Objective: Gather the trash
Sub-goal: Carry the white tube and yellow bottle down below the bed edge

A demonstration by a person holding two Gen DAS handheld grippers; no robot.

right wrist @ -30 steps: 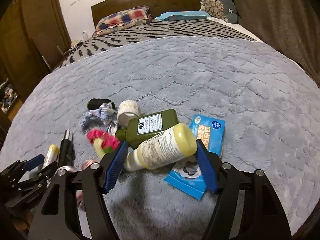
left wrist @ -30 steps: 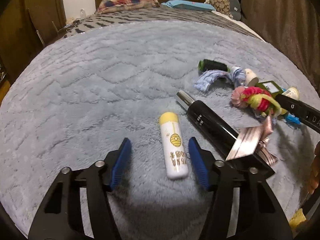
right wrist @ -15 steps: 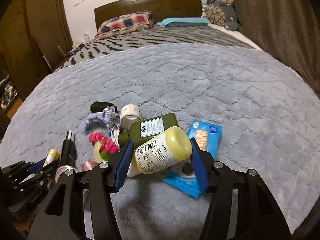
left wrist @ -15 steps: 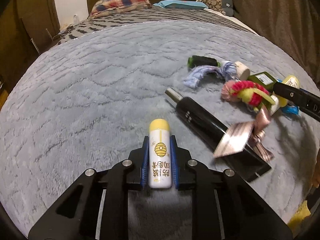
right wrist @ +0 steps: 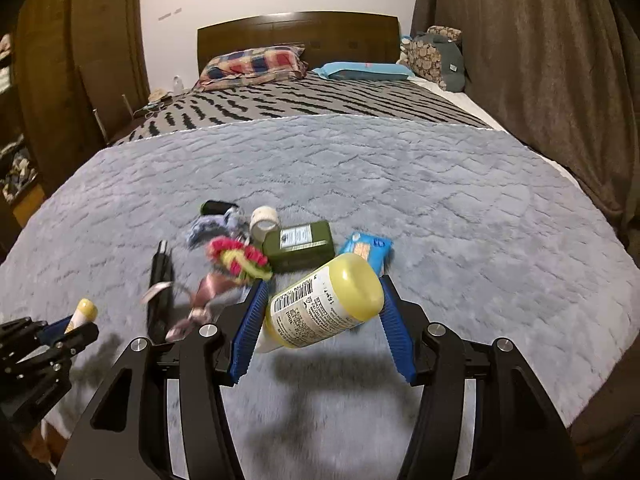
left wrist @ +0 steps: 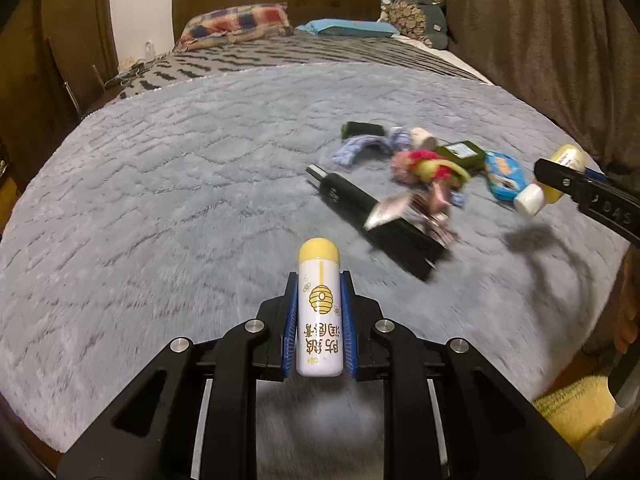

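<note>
My left gripper point(left wrist: 319, 280) is shut on a small white tube with a yellow cap and a beehive print point(left wrist: 319, 304), held above the grey blanket. It also shows at the left of the right wrist view point(right wrist: 82, 314). My right gripper point(right wrist: 322, 286) is shut on a yellow bottle with a white cap point(right wrist: 324, 308), lifted off the blanket and tilted. That bottle shows at the far right of the left wrist view point(left wrist: 554, 184).
On the grey fleece blanket point(right wrist: 440, 200) lie a long black tube with a pink ribbon point(left wrist: 372, 216), a pink-and-yellow scrunchie point(right wrist: 238, 258), a green bottle point(right wrist: 300, 244), a blue wipes packet point(right wrist: 370, 246), a tape roll point(right wrist: 264, 218) and a blue cloth point(left wrist: 358, 148). Pillows lie at the headboard.
My left gripper closed on the white tube and lifted it. My right gripper closed on the yellow bottle and raised it off the green bottle and wipes packet.
</note>
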